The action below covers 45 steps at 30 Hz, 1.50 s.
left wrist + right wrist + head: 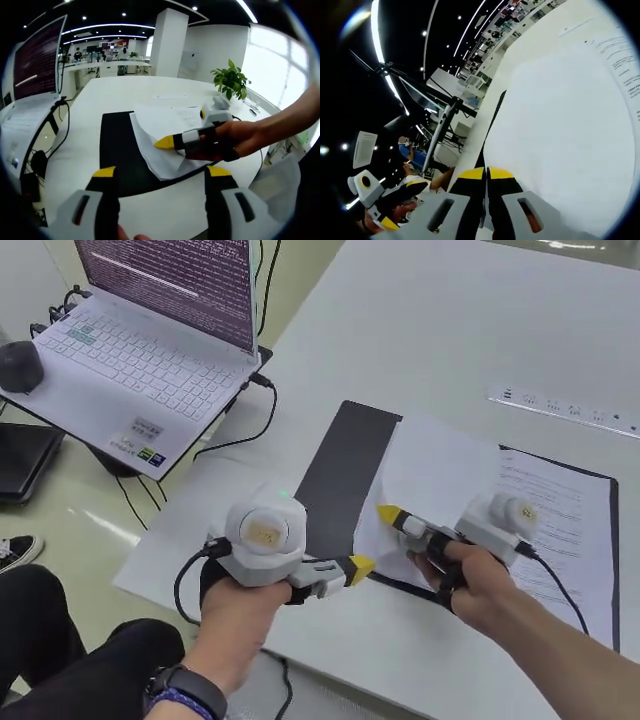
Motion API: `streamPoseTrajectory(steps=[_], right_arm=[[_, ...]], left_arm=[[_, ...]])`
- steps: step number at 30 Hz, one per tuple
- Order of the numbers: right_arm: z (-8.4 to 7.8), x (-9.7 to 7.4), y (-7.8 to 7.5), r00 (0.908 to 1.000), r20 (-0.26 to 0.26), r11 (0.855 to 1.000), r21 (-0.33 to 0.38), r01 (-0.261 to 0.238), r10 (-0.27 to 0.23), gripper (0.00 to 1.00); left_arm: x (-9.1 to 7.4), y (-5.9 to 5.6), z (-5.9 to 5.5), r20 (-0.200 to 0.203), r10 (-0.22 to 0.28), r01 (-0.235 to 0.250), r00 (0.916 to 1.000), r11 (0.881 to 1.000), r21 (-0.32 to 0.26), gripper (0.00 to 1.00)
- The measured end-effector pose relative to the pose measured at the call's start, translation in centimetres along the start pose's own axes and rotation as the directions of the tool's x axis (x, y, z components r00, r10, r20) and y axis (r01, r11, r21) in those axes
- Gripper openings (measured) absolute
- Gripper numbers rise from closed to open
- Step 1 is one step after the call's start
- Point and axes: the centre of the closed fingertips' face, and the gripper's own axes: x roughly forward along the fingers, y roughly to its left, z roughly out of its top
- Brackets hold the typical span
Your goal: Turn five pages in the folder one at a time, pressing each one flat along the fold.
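The folder [345,465] lies open on the white table [450,320], a laptop [140,350] at its 10 o'clock. The right gripper [388,513] is clenched on a lifted page [430,475] at the page's 7 o'clock corner. The left gripper [360,568], jaws released, hovers at the folder's 6 o'clock edge, pointing toward 3 o'clock

Broad white table [470,330], glossy. Carries an open black folder [340,465] flat near the front edge, with printed sheets on the right half and one white page [440,470] curled up over the middle. Holds a narrow white strip [560,405] with small markings farther back on the right, a black cable [243,440] trailing at the left, and a potted plant [231,80] towards the far end.
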Motion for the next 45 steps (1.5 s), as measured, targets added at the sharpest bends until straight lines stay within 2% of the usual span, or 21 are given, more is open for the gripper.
streamPoseTrajectory(steps=[9, 14, 20, 26, 35, 40, 45], right_arm=[[-1.0, 0.3, -0.7, 0.9998, -0.016, 1.000, 0.030, 0.010, -0.009, 0.00], [-1.6, 0.5, -1.6, 0.9995, -0.023, 0.998, 0.061, 0.022, -0.021, 0.00], [-2.0, 0.6, -1.7, 0.9989, -0.023, 0.998, 0.047, 0.041, -0.040, 0.01], [-1.9, 0.7, -1.8, 0.9992, -0.014, 0.997, 0.066, 0.038, -0.038, 0.03], [-1.9, 0.9, -0.6, 1.0000, 0.000, 1.000, 0.018, 0.000, 0.000, 0.21], [-1.8, 0.9, 1.0, 0.9979, 0.009, 0.998, 0.005, -0.064, 0.064, 0.42], [-2.0, 0.3, 1.8, 0.9962, 0.012, 0.996, -0.007, -0.086, 0.086, 0.52]], left_arm=[[-0.2, 0.4, -0.7, -0.008, 0.008, -0.008, 0.9999, 1.000, -0.025, 0.68], [-0.3, 0.5, -1.2, -0.017, 0.009, -0.010, 0.9998, 1.000, -0.029, 0.68], [-0.3, 0.7, -1.4, -0.022, 0.016, -0.017, 0.9996, 0.999, -0.034, 0.67], [-0.3, 0.6, -1.5, -0.026, 0.011, -0.012, 0.9996, 0.999, -0.038, 0.67], [0.0, -0.1, -1.2, -0.029, 0.004, -0.005, 0.9996, 1.000, -0.028, 0.66], [0.1, -0.5, -1.0, -0.031, -0.006, 0.005, 0.9995, 1.000, -0.020, 0.66], [0.1, -1.1, -1.5, -0.042, -0.010, 0.009, 0.9991, 1.000, -0.019, 0.64]])
